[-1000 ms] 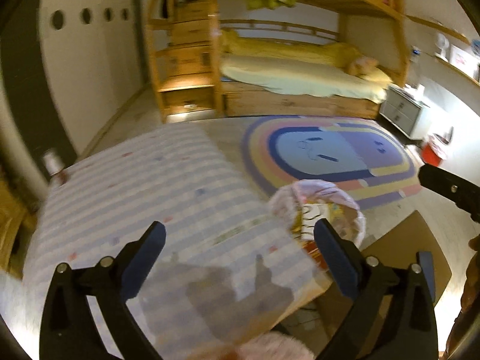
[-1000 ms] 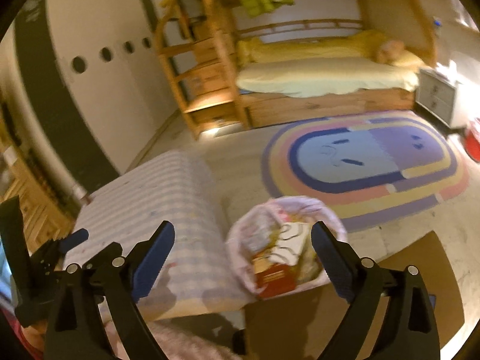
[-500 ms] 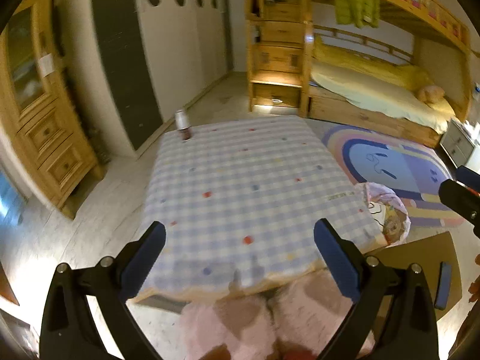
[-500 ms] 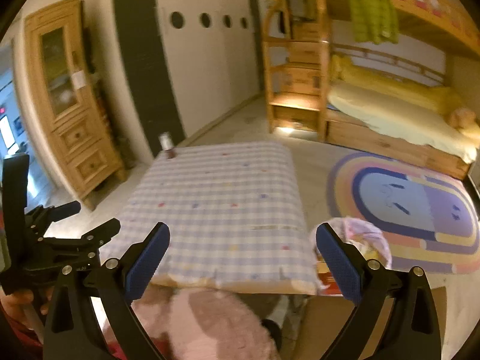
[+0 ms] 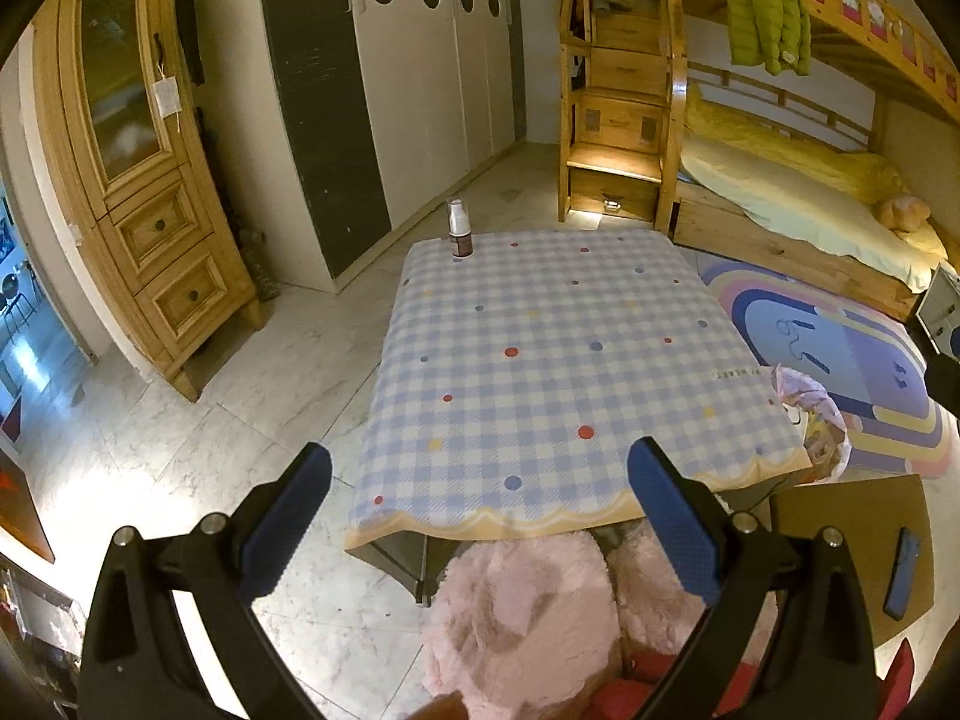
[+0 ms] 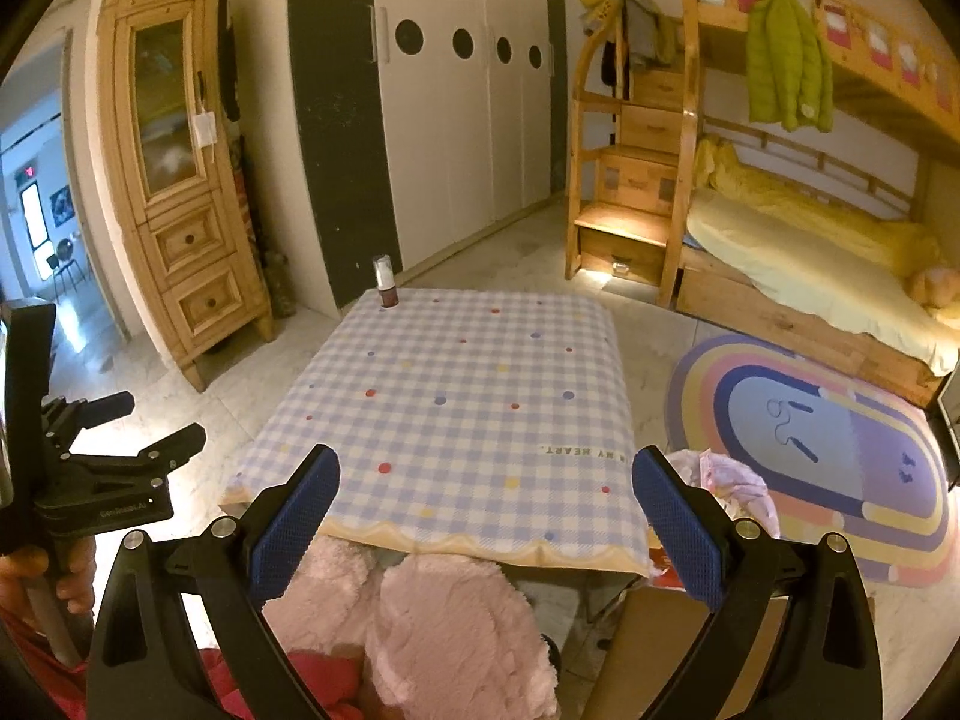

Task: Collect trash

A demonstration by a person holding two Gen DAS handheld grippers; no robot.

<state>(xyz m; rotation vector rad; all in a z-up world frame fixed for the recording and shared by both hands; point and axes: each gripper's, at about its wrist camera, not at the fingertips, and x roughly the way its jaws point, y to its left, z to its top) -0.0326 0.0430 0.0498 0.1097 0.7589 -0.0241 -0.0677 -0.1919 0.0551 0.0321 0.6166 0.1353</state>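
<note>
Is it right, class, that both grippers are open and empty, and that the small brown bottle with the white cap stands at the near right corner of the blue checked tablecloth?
Not quite. The small brown bottle with the white cap stands at the far left corner of the blue checked tablecloth, not the near right. Both wrist views show this. The rest holds: the left gripper and right gripper are open and empty.

Small bottle (image 5: 460, 235) upright, table's far-left corner.

Low desk (image 5: 558, 360) under blue-white checked cloth (image 6: 456, 414) with coloured dots. Only item on it: small brown bottle (image 5: 460, 235), white cap, upright at far left corner. Pale marble-tile floor (image 5: 198, 420) below; rainbow rug (image 6: 840, 450) to the right.
</note>
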